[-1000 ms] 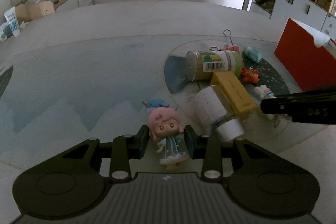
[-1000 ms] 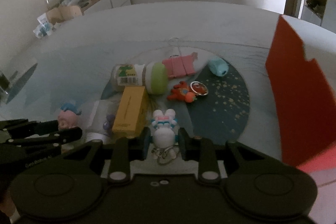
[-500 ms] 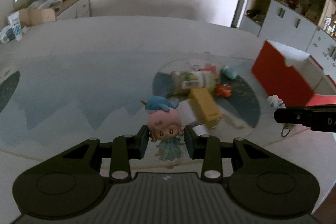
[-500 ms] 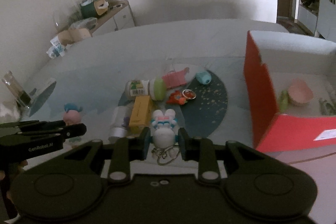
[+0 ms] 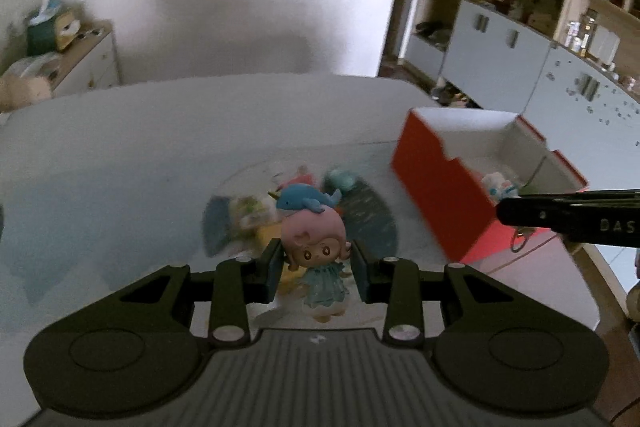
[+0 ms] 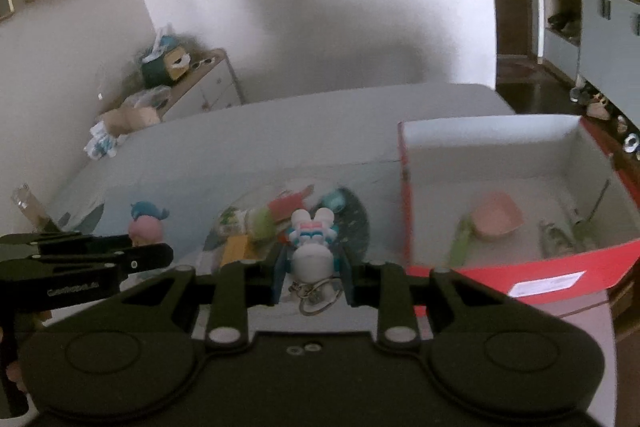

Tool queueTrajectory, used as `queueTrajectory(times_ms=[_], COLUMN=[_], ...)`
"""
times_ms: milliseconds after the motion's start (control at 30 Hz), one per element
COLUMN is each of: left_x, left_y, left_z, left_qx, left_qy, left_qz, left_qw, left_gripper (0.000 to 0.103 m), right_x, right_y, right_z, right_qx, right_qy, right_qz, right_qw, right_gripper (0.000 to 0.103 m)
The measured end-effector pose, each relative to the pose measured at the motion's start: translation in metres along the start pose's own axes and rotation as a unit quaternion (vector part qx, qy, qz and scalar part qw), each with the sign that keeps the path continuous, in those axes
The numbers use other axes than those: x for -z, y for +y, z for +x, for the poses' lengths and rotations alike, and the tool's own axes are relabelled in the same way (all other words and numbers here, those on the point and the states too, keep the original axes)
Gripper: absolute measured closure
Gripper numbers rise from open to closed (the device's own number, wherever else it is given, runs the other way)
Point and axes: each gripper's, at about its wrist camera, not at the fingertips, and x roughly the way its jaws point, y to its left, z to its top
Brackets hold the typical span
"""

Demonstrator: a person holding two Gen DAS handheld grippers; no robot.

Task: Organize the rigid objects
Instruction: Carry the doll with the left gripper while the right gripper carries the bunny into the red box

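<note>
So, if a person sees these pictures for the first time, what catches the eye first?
Probably the pink-haired doll with a blue whale on its head, clamped in the left gripper above the table. Next, the white bunny keychain held in the right gripper. The open red box stands to the right, holding a pink bowl.

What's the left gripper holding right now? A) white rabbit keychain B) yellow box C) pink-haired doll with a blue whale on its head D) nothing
C: in the left wrist view the left gripper is shut on the pink-haired doll; the white rabbit keychain sits in the right gripper.
</note>
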Motion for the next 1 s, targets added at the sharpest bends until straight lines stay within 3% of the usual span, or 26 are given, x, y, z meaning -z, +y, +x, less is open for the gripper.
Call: queueTrajectory(times_ms=[467, 1000], left_x=[-0.047, -0.079], left_y=[-0.099, -0.192], left_z=[0.036, 0.118], left_qx=[0.04, 0.049], left_qy=[-0.013, 0.036], left_qz=[0.038, 0.075], left_qw=[0.9984, 0.9953], left_gripper=[0.067, 0.067], right_x=[-0.023, -0.04], right_y=[-0.084, -0.173], right_z=[-0.013, 0.009], right_qx=[0.036, 0.039], right_qy=[-0.015, 0.021], right_qz=[0.021, 0.031], right_qw=[0.999, 0.999], right_gripper=[0.076, 0.076])
